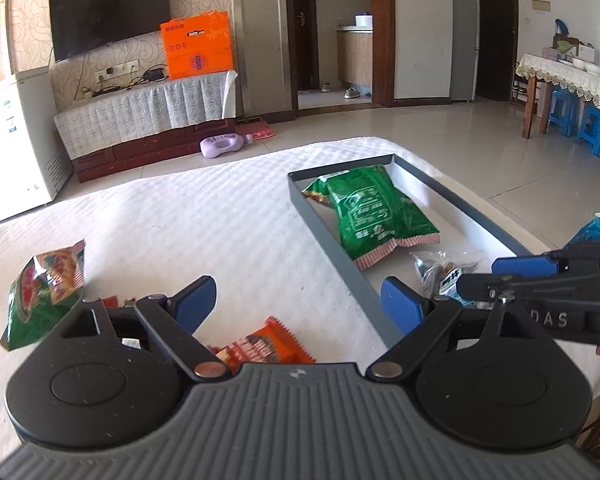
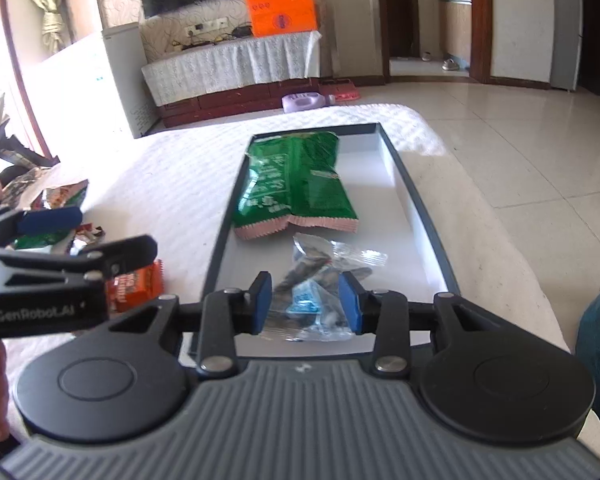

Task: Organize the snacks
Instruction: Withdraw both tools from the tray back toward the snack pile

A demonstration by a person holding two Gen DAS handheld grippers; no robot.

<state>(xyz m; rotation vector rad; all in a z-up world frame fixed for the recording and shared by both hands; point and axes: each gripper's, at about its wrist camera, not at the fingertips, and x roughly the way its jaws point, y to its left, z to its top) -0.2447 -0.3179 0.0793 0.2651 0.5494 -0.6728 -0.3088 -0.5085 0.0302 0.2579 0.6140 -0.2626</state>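
On the white quilted table (image 1: 220, 208) lies a shallow tray (image 2: 220, 236) with a dark rim and a white floor. Nearest in it is a small clear packet (image 2: 320, 276) with dark and blue contents, and just beyond that a green snack bag (image 2: 300, 188) lying flat along the tray's length; the far end of the tray is bare white.

The right gripper (image 2: 309, 304) hangs low over the tray's near end, its blue pads (image 2: 262, 304) apart on either side of the clear packet; whether they press it cannot be told. The left gripper (image 1: 300, 304) hovers over the table just left of the tray, its jaws spread wide and holding nothing, with an orange snack pack (image 1: 268, 346) lying below between them.

The left wrist view alone shows a green-and-red snack bag (image 1: 40, 296) clearly, lying on the table to the left, well apart from the tray. Only the right wrist view looks straight down into the tray's whole length. Farther off, both views show an orange box (image 1: 198, 46) on a covered TV stand (image 1: 148, 108)
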